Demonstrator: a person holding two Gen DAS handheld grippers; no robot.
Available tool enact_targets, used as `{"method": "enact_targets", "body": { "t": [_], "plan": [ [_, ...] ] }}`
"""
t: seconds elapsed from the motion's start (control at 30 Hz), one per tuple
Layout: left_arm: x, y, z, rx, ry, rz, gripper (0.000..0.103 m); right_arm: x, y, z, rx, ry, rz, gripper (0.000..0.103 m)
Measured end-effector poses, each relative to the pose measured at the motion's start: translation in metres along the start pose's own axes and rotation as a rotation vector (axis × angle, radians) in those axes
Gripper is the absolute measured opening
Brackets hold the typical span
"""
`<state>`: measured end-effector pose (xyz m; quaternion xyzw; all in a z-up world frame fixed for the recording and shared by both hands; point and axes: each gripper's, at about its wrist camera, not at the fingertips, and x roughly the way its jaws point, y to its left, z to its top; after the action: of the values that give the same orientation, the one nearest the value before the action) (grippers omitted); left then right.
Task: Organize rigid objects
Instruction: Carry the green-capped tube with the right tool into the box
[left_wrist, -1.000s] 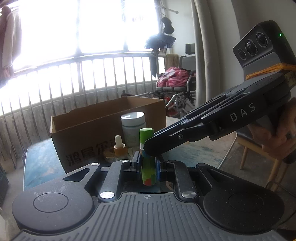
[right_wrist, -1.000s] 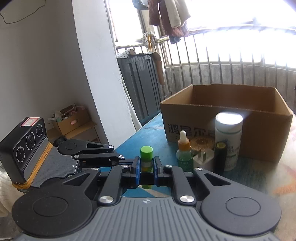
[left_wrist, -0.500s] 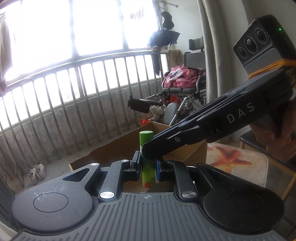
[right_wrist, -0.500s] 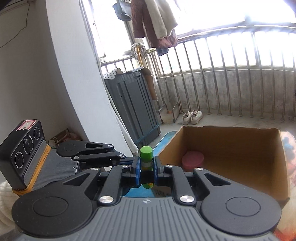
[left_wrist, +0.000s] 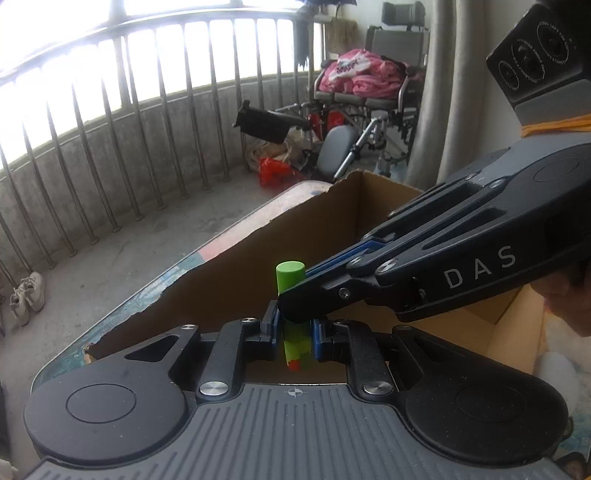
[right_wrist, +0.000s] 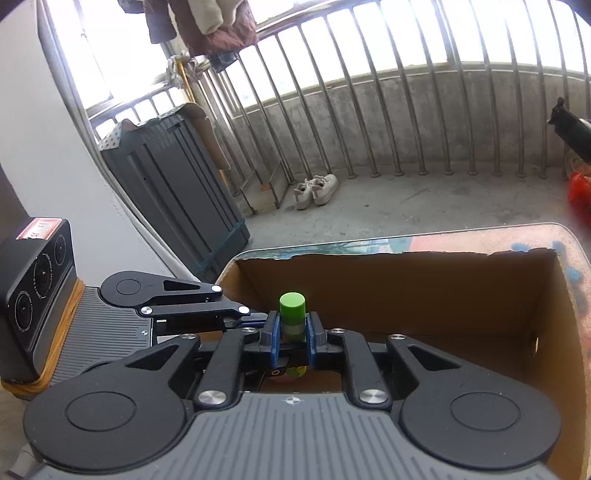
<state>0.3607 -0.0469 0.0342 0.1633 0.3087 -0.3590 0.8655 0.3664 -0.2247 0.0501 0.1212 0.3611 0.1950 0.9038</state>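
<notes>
Both claws, left claw (left_wrist: 294, 328) and right claw (right_wrist: 291, 334), clamped on my green-capped tube (right_wrist: 292, 314), upright over cardboard box (right_wrist: 406, 284).

Green-capped tube (right_wrist: 291, 314) carried from table front to above open cardboard box (right_wrist: 406, 280); bottles gone from view.

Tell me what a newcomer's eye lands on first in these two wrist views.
First, the green-capped tube, upright at the centre of both views, pinched by the left gripper and the right gripper together. Next, the open cardboard box just behind and below it, on the table. Beyond stand the bright railing bars.
</notes>
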Motion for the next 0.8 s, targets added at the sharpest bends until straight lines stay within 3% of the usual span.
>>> {"method": "enact_targets", "body": {
  "t": [0.17,0.27,0.33,0.6,0.67,0.73,0.8],
  "plan": [
    [0.029,-0.007,0.004,0.101,0.175,0.025,0.017,0.031,-0.011,0.002,-0.006,0.063,-0.062,0.016],
    [0.038,-0.006,0.004,0.162,0.222,0.067,0.017,0.044,-0.012,0.002,-0.019,0.091,-0.074,0.016],
    [0.042,-0.001,0.001,0.172,0.274,0.056,0.017,0.051,-0.017,0.004,-0.01,0.113,-0.063,0.016],
    [0.047,0.003,0.006,0.171,0.336,0.068,0.019,0.063,-0.024,0.008,0.047,0.188,-0.059,0.016],
    [0.048,-0.003,0.005,0.215,0.357,0.091,0.024,0.068,-0.027,0.007,0.069,0.217,-0.06,0.016],
    [0.047,-0.008,0.006,0.227,0.368,0.094,0.04,0.072,-0.025,0.007,0.066,0.233,-0.067,0.016],
    [0.044,-0.008,0.006,0.221,0.368,0.105,0.042,0.074,-0.019,0.009,0.048,0.234,-0.094,0.016]
  ]
}}
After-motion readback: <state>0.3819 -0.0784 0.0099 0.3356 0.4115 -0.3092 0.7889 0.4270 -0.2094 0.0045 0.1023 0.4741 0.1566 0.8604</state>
